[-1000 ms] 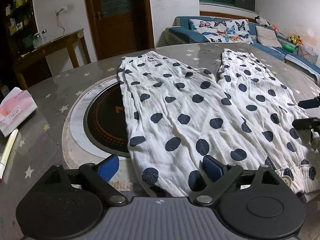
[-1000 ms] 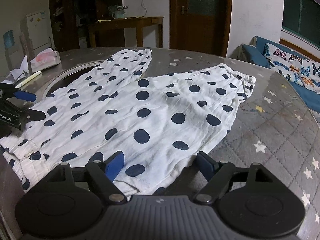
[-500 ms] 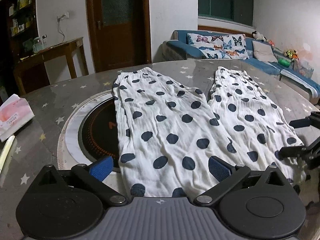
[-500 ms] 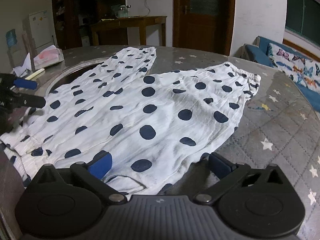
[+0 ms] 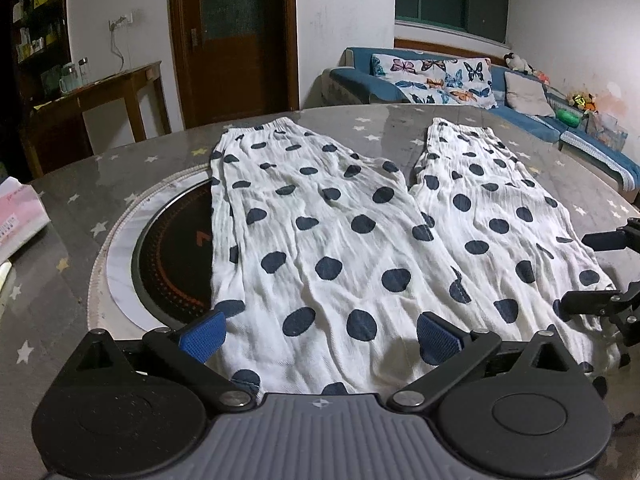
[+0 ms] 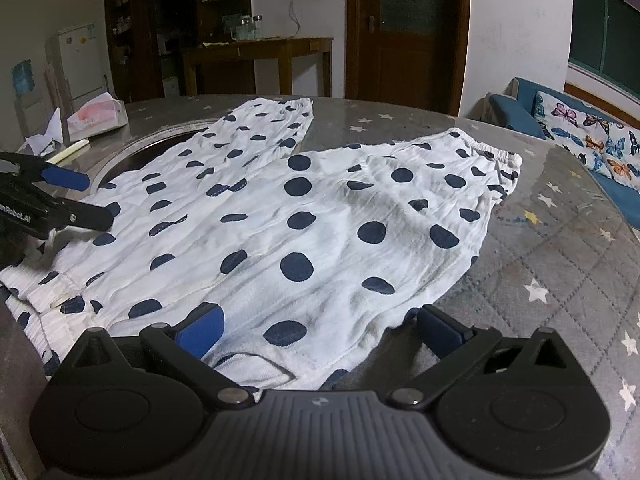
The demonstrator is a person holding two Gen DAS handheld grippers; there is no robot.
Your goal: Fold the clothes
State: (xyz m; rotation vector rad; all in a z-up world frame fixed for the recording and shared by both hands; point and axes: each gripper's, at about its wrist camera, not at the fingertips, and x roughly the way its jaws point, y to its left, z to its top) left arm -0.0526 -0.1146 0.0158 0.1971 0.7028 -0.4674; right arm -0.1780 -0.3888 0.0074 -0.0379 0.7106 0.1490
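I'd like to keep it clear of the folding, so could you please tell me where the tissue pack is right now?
The tissue pack sits at the table's far left edge in the left wrist view, left of the round hob; the white marker lies beside it.

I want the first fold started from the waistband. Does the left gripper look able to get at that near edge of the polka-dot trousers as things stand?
Probably yes. The left gripper is open right over the near edge of the polka-dot trousers, with nothing lying on the cloth there. The right gripper, also open, is further along the same edge and seems clear of it.
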